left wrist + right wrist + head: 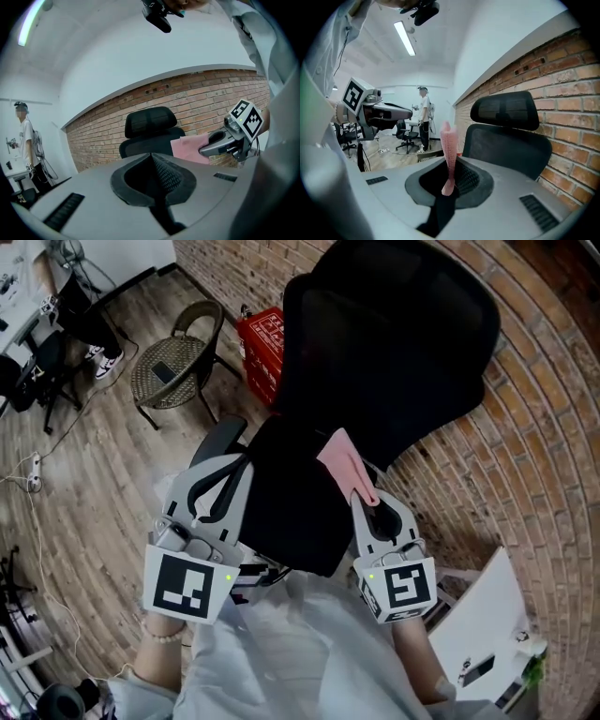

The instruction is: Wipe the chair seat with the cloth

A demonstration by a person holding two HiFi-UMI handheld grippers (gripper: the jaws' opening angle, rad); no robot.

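A black office chair (375, 352) stands against the brick wall, its seat (291, 512) right in front of me. My right gripper (361, 495) is shut on a pink cloth (344, 463), which sticks up from the jaws over the seat's right side. In the right gripper view the pink cloth (450, 150) rises as a narrow strip in front of the chair back (506, 140). My left gripper (239, 465) is shut with nothing in it, above the seat's left edge. In the left gripper view the chair (150, 133) and the pink cloth (190, 149) show ahead.
A wicker chair (178, 362) stands on the wooden floor at the left, a red box (262, 348) behind the office chair. A white table (487, 624) lies at the lower right. A person (423, 119) stands farther back in the room, near other office chairs.
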